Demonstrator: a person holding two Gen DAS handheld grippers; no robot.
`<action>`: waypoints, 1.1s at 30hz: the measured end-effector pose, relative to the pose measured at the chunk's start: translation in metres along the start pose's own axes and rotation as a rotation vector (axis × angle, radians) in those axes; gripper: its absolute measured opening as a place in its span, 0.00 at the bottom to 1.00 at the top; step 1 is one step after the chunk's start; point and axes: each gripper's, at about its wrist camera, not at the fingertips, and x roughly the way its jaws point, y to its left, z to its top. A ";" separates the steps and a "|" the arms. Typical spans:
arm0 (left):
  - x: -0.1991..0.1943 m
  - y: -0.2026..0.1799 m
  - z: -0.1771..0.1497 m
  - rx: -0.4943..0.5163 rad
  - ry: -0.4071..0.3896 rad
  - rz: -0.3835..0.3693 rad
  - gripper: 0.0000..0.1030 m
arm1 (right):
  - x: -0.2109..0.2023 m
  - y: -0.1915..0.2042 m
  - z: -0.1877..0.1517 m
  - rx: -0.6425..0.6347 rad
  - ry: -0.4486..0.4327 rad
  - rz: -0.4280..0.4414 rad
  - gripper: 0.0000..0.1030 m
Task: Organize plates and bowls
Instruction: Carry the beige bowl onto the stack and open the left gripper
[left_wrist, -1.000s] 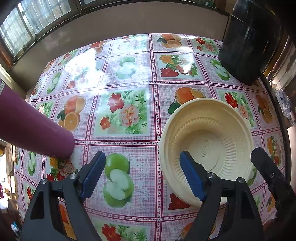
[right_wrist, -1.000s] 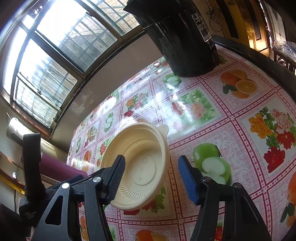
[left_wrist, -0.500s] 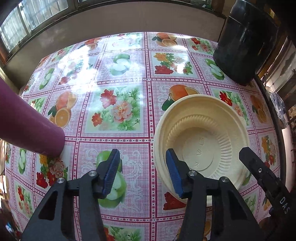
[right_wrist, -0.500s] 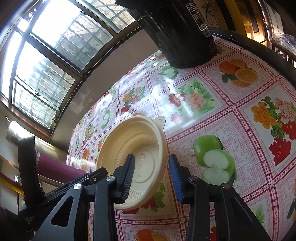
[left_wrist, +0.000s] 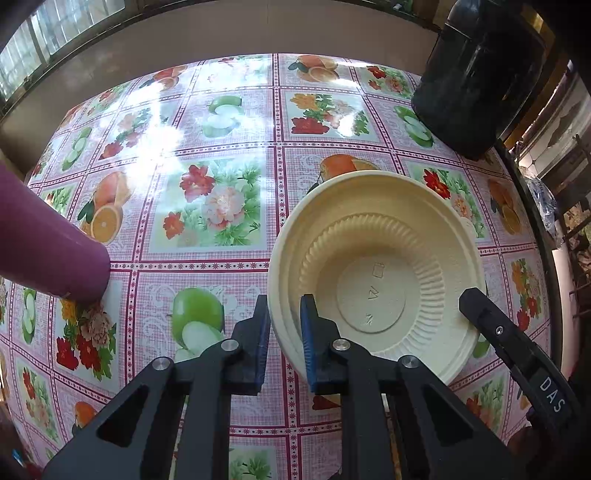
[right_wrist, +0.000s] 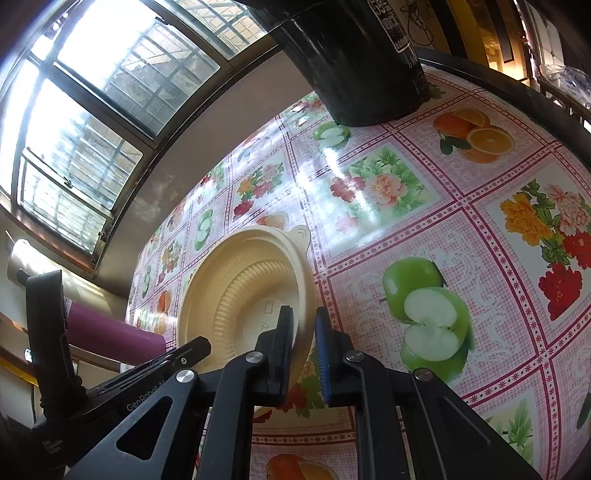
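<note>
Through the left wrist camera we see our left gripper (left_wrist: 283, 343) clamped on the near-left rim of a cream bowl (left_wrist: 373, 291), a ribbed, shallow dish with faint embossed marks on its flat base; one finger sits outside the rim, the other inside, and our right gripper's finger (left_wrist: 495, 332) cuts off the rim at the far side, with a purple cylinder (left_wrist: 48, 251) well left of the fingers on the fruit-print tablecloth (left_wrist: 207, 206). From the right wrist camera, our right gripper (right_wrist: 303, 350) pinches the same bowl's (right_wrist: 236, 291) rim, the bowl tilted and blurred left of the fingers, its lower edge hidden behind them, a small tab at its far rim.
</note>
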 end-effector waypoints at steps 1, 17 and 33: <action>-0.001 0.002 -0.002 -0.004 0.001 -0.003 0.13 | -0.001 0.001 -0.001 -0.002 0.003 0.002 0.11; -0.067 0.048 -0.097 -0.117 -0.095 0.020 0.14 | -0.044 0.036 -0.071 -0.105 0.070 0.084 0.11; -0.182 0.136 -0.239 -0.220 -0.275 0.086 0.15 | -0.144 0.135 -0.195 -0.337 0.069 0.307 0.11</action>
